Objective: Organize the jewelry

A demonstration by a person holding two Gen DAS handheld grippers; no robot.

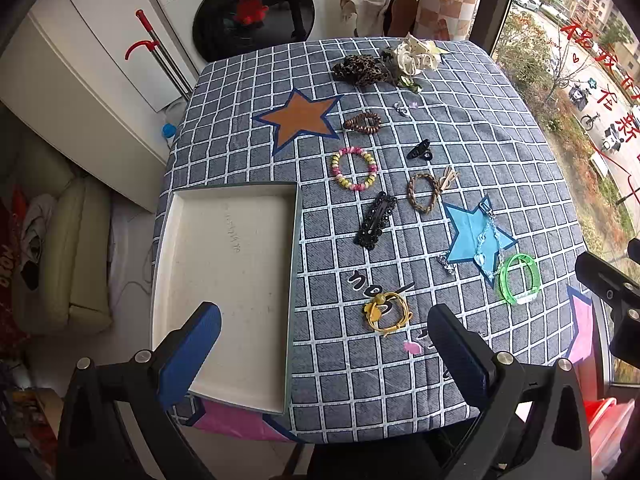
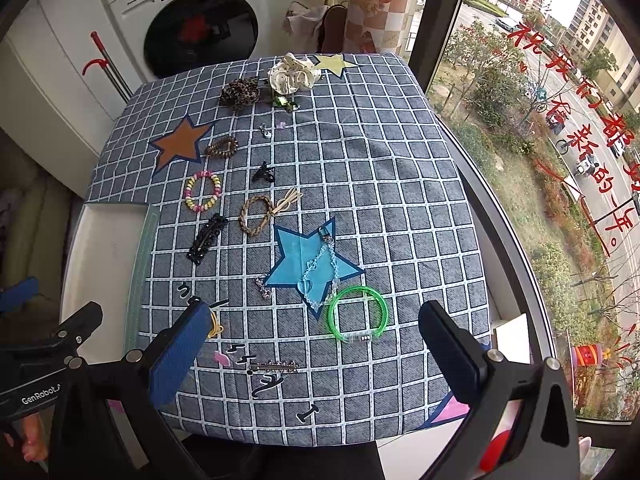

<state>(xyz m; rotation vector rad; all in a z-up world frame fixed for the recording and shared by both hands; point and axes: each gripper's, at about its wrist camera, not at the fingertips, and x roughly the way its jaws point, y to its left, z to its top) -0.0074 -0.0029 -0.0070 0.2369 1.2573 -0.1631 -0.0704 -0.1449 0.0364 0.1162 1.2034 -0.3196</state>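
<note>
You held the left gripper (image 1: 324, 336) and right gripper (image 2: 316, 344) spread and empty above the checked cloth (image 2: 380, 184). Nearest lay one yellow hair tie (image 1: 386, 312) and one green bangle (image 2: 358, 314); either suited a low, square pinch, then a short carry to the one empty white tray (image 1: 224, 264). Farther sat two scrunchies (image 1: 414, 56).
</note>
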